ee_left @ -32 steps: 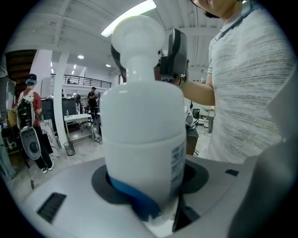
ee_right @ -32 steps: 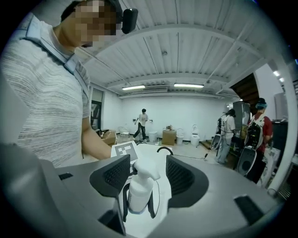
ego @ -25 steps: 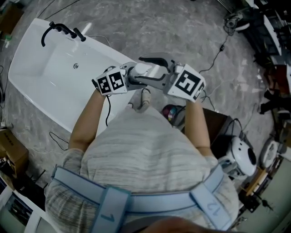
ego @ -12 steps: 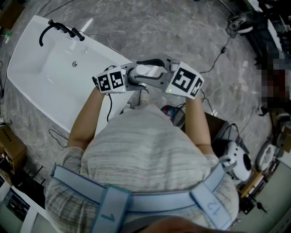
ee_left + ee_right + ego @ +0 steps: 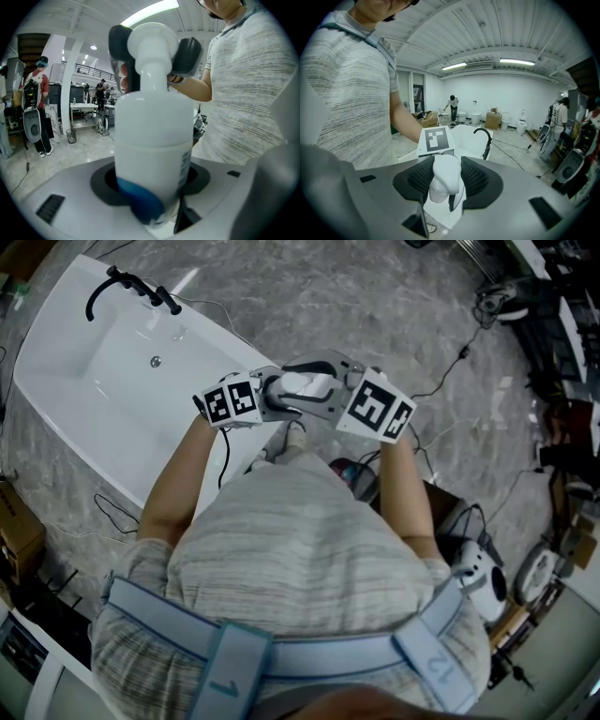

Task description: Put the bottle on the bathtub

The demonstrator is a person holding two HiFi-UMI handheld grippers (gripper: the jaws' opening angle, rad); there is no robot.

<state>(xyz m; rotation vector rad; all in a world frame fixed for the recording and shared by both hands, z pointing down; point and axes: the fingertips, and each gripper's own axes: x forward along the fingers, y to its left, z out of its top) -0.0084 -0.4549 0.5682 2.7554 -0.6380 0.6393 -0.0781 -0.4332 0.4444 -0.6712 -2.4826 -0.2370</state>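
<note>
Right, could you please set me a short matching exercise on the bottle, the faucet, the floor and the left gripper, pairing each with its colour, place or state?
Things:
1. bottle
2. faucet
3. floor
4. left gripper

Descriptions:
A. grey and marbled
B. jaws closed on the bottle's body
C. black, at one end of the bathtub
D. white, with a pump top

Pairs: 1-D, 2-C, 3-A, 4-B
</note>
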